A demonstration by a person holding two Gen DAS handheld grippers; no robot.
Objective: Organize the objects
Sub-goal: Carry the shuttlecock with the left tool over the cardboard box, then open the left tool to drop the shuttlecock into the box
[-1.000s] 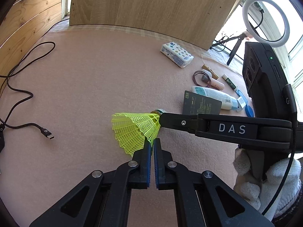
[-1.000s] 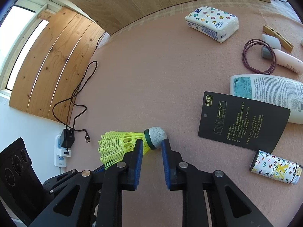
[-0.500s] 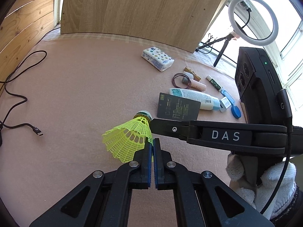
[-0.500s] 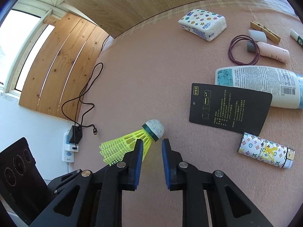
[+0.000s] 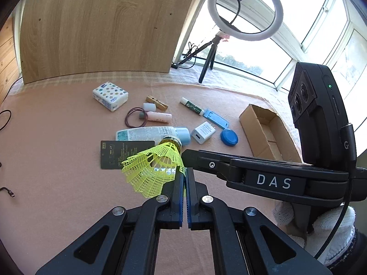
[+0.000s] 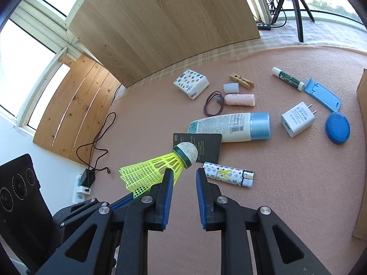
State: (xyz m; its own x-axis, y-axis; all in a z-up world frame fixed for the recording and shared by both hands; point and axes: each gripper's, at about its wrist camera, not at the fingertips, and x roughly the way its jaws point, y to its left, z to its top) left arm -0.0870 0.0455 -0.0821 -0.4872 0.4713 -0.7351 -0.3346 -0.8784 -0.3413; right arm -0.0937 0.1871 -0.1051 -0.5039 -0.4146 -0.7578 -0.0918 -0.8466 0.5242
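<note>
A yellow plastic shuttlecock (image 5: pixel 153 171) with a grey cork tip is pinched by its skirt in my left gripper (image 5: pixel 184 178), which is shut on it and holds it above the pink cloth. In the right wrist view the shuttlecock (image 6: pixel 160 167) hangs just ahead of my right gripper (image 6: pixel 182 176), which is open and empty, its jaws a little behind the cork. An open cardboard box (image 5: pixel 263 128) lies to the right.
On the cloth lie a tissue pack (image 6: pixel 191 83), a lotion bottle (image 6: pixel 231 127), a black card (image 6: pixel 206 144), a patterned lighter (image 6: pixel 228 176), a white charger (image 6: pixel 297 121), a blue lid (image 6: pixel 337 127) and a clothespin (image 6: pixel 240 80). A black cable (image 6: pixel 96 142) lies left.
My left gripper has lifted the shuttlecock off the cloth and carried it right, toward the cluttered items. The right gripper has stayed open beside it and moved along.
</note>
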